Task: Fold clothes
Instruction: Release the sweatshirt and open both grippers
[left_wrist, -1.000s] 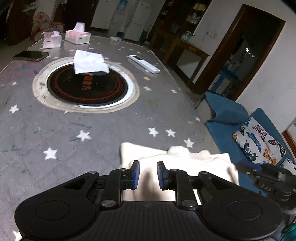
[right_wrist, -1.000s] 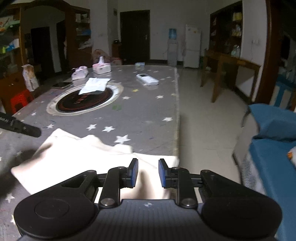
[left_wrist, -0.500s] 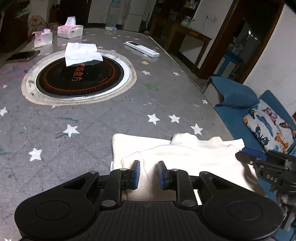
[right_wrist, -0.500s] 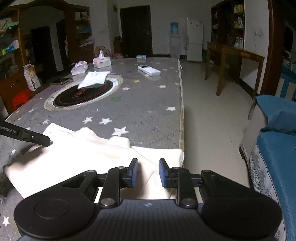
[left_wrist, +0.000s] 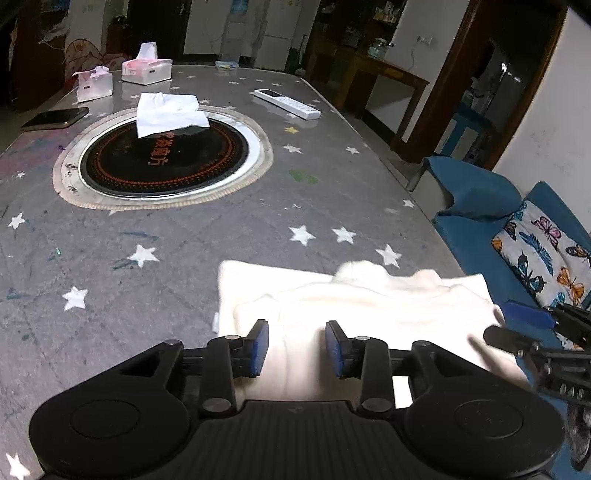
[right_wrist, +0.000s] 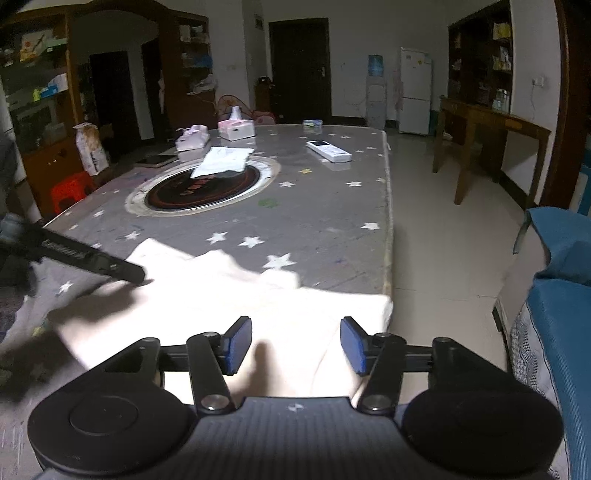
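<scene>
A cream sweater (left_wrist: 354, 306) lies folded on the near end of the grey star-print table (left_wrist: 221, 229), by its right edge. It also shows in the right wrist view (right_wrist: 221, 306). My left gripper (left_wrist: 297, 347) is open just above the garment's near left part, nothing between its pads. My right gripper (right_wrist: 295, 345) is open wide above the garment's near right part, empty. The right gripper's fingertips (left_wrist: 524, 317) show at the garment's right edge in the left wrist view. The left gripper's finger (right_wrist: 92, 260) crosses the garment's left corner in the right wrist view.
A round black hotplate (left_wrist: 162, 155) sits mid-table with a white tissue (left_wrist: 166, 112) on it. Beyond are a remote (left_wrist: 286, 103), a phone (left_wrist: 55, 118) and two tissue packs (left_wrist: 146, 68). A blue sofa with a butterfly cushion (left_wrist: 546, 251) stands right of the table.
Both grippers have opened wider, the right one most. The sweater has settled flat on the table and both cameras have drawn back and up slightly.
</scene>
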